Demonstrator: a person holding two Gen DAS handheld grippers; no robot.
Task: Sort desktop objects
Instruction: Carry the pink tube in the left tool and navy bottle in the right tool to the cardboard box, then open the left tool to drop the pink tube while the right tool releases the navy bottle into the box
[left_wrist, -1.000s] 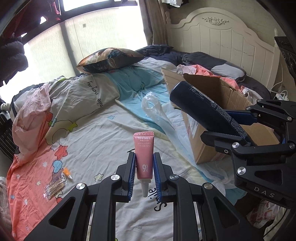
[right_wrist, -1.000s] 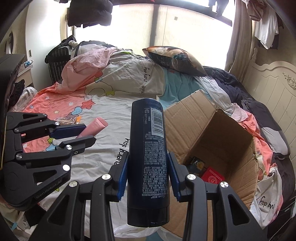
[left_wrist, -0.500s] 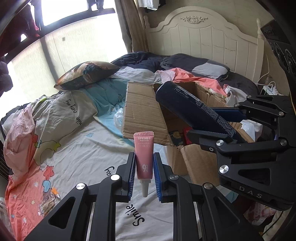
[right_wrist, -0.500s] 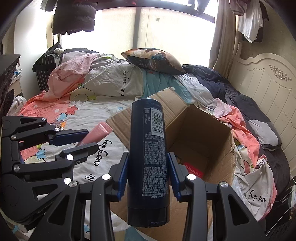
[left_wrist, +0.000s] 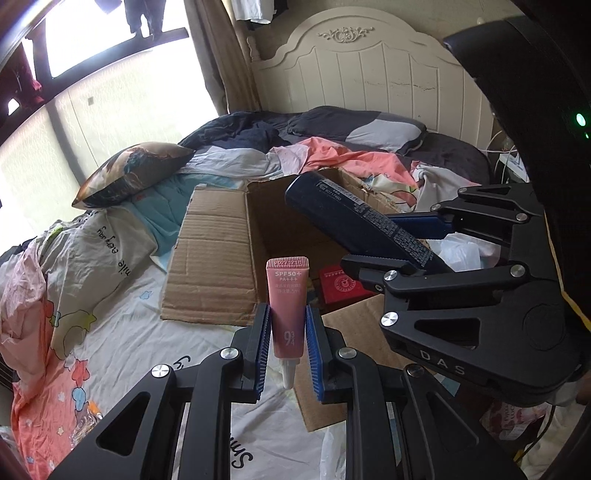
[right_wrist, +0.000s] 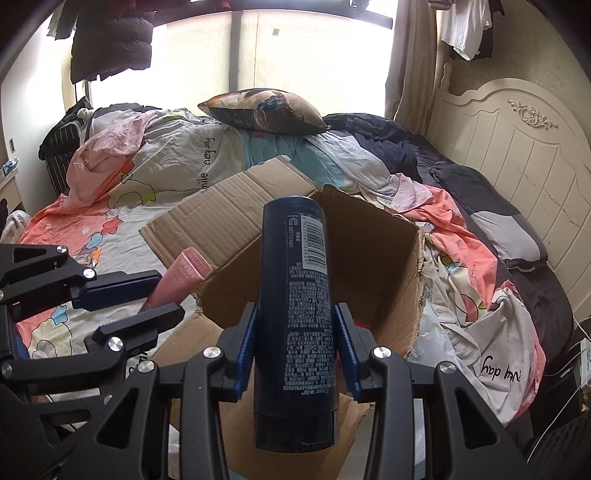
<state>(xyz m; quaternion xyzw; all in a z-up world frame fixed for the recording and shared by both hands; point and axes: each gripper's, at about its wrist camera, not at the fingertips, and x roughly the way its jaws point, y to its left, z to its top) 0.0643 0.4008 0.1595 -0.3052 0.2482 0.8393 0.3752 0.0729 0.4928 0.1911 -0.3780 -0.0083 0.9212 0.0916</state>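
My left gripper (left_wrist: 287, 339) is shut on a small pink sunscreen tube (left_wrist: 287, 295), nozzle toward the camera. It hangs over the near edge of an open cardboard box (left_wrist: 221, 258) on the bed. My right gripper (right_wrist: 295, 343) is shut on a tall dark blue bottle (right_wrist: 293, 280), which points over the box's (right_wrist: 391, 258) opening. In the left wrist view the blue bottle (left_wrist: 354, 225) and right gripper (left_wrist: 424, 243) reach in from the right, above the box. In the right wrist view the left gripper (right_wrist: 147, 291) with the pink tube (right_wrist: 181, 278) sits at the left. A red item (left_wrist: 338, 284) lies inside the box.
The box stands on a bed of rumpled patterned sheets (left_wrist: 110, 332), with a dark pillow (right_wrist: 264, 110) behind it. A white headboard (left_wrist: 369, 74) is at the far end. Small packets (left_wrist: 88, 417) lie on the sheet at lower left. Cables (left_wrist: 506, 155) hang at the right.
Both grippers have swung toward the box, each keeping its object. The box has shifted from the right side to the middle of the left wrist view and its inside now shows.
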